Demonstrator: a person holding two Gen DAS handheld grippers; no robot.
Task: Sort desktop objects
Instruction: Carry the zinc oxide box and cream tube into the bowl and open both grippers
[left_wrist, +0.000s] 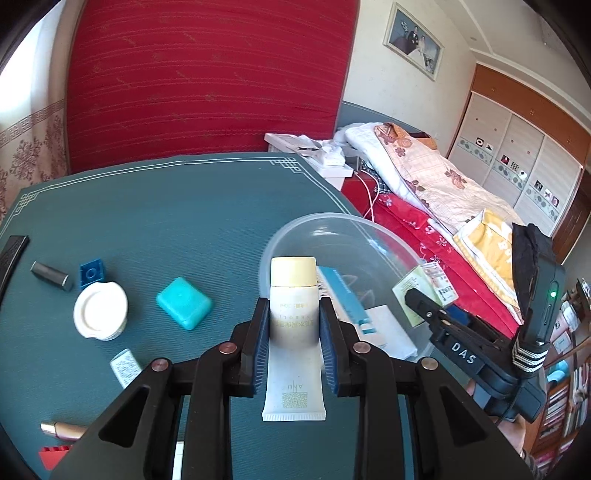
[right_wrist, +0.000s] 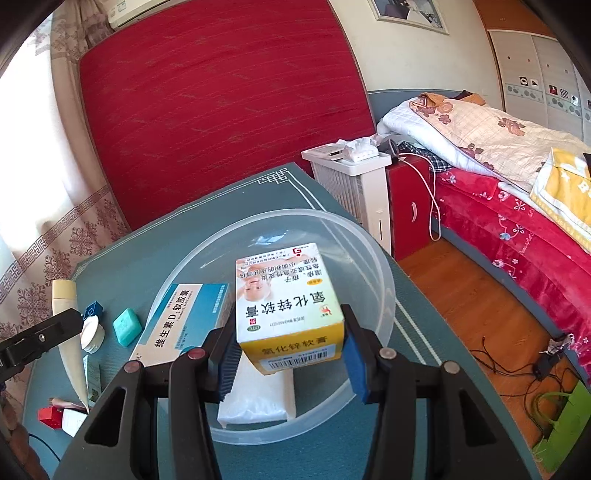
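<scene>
The left gripper (left_wrist: 294, 325) is clamped on a cream tube (left_wrist: 293, 332), its blue pads pressing the tube's body just below the pale yellow cap; the crimped tail hangs toward the camera between the arms. The tube's print is blurred and unreadable. The tube is held above the teal table mat (left_wrist: 147, 206), just near of the clear plastic basin (left_wrist: 332, 225).

The right gripper (right_wrist: 291, 345) grips a yellow and white ointment box (right_wrist: 286, 306) by its sides, jaws partly apart to the box's width, holding it over the basin (right_wrist: 384, 280). Inside the basin lie a blue medicine box (right_wrist: 184, 317), leaning on the left wall, and a white packet (right_wrist: 255, 398) largely hidden under the held box.

On the mat to the left sit a turquoise case (left_wrist: 183, 302), a white lidded jar (left_wrist: 100, 310), a blue block (left_wrist: 91, 273) and a dark lipstick (left_wrist: 51, 276). A gold-toned tube (left_wrist: 61, 430) and a red block (left_wrist: 53, 456) at the near left are cut off by the gripper arm.
</scene>
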